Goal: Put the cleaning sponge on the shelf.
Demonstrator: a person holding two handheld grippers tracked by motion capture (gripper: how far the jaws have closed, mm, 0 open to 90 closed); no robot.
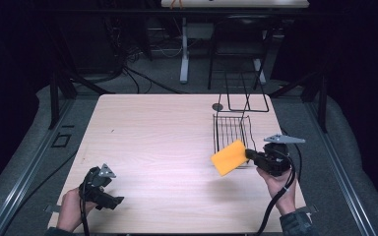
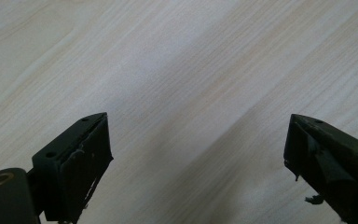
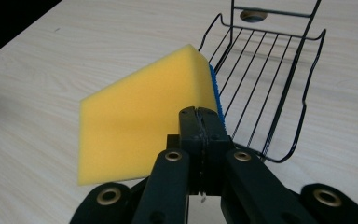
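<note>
A yellow sponge with a blue scouring side hangs above the table, pinched at its near edge by my right gripper, whose jaws are shut on it. In the right gripper view the sponge tilts to the left of a black wire rack. The rack rests on the table just beyond the sponge. My left gripper sits low at the table's near left corner, open. Its view has the two jaws wide apart over bare wood with nothing between them.
The light wood table has a round grommet hole at the back right, behind the rack. A black wire stand rises near the far edge. Chairs and desk legs stand on the floor beyond.
</note>
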